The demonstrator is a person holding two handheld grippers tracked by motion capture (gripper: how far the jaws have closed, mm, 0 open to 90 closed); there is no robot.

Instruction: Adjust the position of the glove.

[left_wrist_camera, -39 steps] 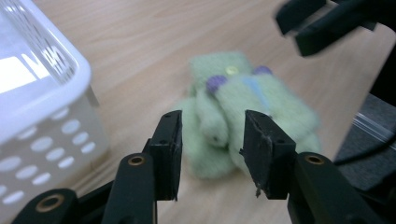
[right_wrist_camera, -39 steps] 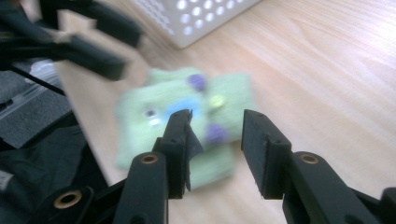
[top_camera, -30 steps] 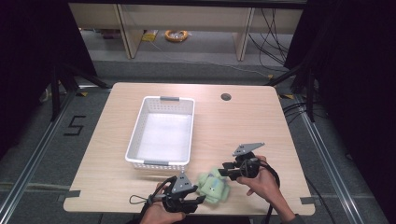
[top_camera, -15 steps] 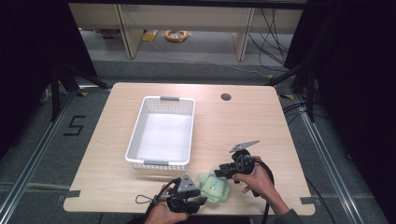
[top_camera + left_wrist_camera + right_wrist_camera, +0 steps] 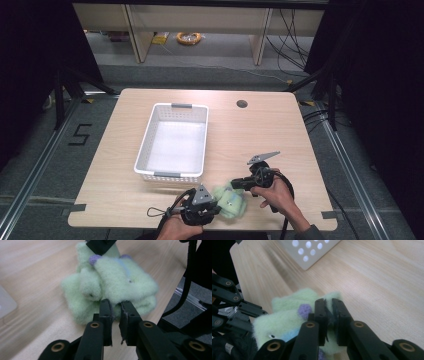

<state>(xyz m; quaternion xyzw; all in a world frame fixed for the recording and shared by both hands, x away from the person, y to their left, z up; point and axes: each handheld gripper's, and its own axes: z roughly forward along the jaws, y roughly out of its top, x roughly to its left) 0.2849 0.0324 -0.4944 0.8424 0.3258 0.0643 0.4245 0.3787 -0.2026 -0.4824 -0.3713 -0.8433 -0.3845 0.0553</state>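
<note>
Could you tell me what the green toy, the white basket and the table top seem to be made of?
The green toy looks like soft plush, fuzzy and matte, with small purple knobs; it dents where the left gripper and right gripper pinch it. The white basket appears to be moulded plastic, smooth, with rows of round holes. The table shows pale wood grain, probably laminate, with a low sheen.

The one readable sign is a black numeral "5" point(image 5: 80, 135) marked on the grey floor point(image 5: 45, 165) left of the surface point(image 5: 260, 130), in the high view; nothing else carries legible text or a brand.
</note>
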